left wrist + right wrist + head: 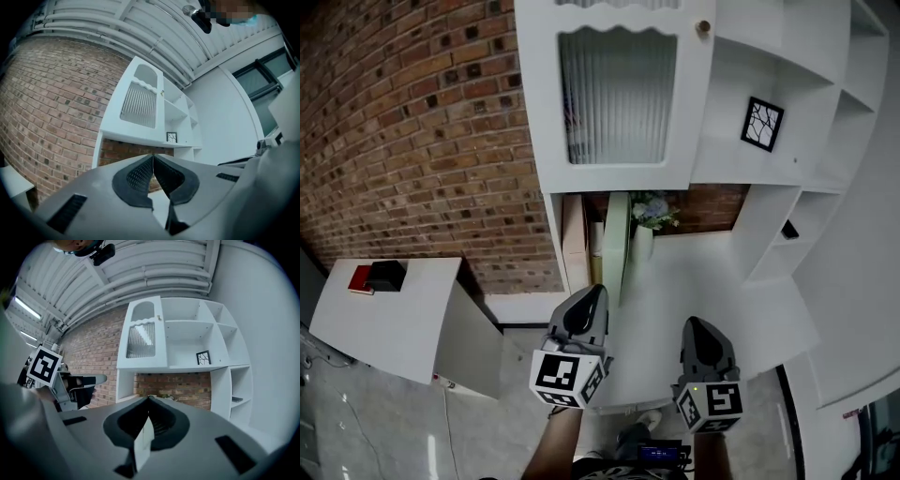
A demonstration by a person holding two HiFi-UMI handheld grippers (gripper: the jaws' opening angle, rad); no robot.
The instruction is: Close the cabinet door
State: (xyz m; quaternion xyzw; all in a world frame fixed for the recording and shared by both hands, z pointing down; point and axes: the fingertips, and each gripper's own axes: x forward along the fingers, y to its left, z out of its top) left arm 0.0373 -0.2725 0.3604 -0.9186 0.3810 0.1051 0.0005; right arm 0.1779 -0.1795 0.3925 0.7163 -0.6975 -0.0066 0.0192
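Cabinet door (617,246) near left hand-held gripper (592,298)

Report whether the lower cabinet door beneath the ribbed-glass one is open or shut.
Open. In the head view the lower cabinet door shows edge-on, swung out over the white counter instead of lying flush with the front.

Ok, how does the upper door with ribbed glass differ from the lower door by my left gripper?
The upper door is shut flat against the unit; the lower door stands swung open, its thin edge toward the camera. The upper door shows a ribbed glass pane and a knob; the lower door's face cannot be seen. Both are pale and hang on the same white unit.
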